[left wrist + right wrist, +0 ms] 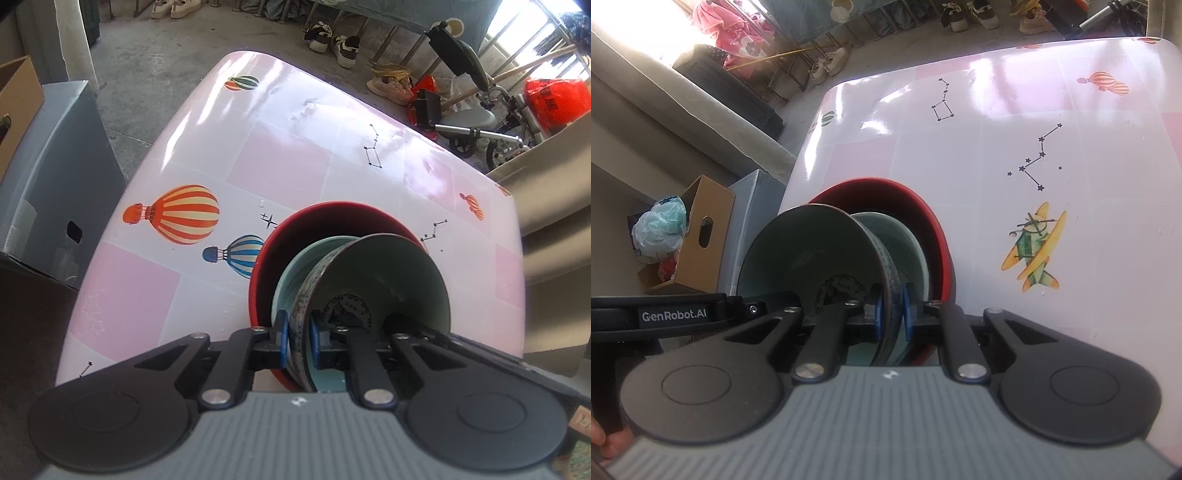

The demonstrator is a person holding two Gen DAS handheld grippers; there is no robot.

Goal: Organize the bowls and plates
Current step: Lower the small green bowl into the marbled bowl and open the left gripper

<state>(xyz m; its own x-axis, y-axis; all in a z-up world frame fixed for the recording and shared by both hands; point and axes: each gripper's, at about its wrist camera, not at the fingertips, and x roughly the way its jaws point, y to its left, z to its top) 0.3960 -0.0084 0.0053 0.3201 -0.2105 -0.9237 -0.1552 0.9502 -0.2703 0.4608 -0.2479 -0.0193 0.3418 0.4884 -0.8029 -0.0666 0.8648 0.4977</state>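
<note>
A patterned bowl (pixel 399 273), grey-green inside, stands tilted in a pale teal bowl (pixel 295 273), which is nested in a red bowl (pixel 266 266) on the pink balloon-print table (pixel 280 158). My left gripper (pixel 297 341) is shut on the patterned bowl's near rim, one blue pad on each side of the wall. In the right wrist view my right gripper (pixel 893 314) clamps the opposite rim of the patterned bowl (pixel 812 243) in the same way, above the teal bowl (pixel 905 240) and the red bowl (pixel 934 229). The left gripper's black housing (pixel 676 314) shows at the left.
A grey box (pixel 55 166) and a cardboard box (pixel 705 236) stand off one side of the table (pixel 1071 129). A beige padded edge (pixel 554 221) borders the other side. Shoes (pixel 332 40) and a wheeled frame (pixel 472 125) are on the floor beyond.
</note>
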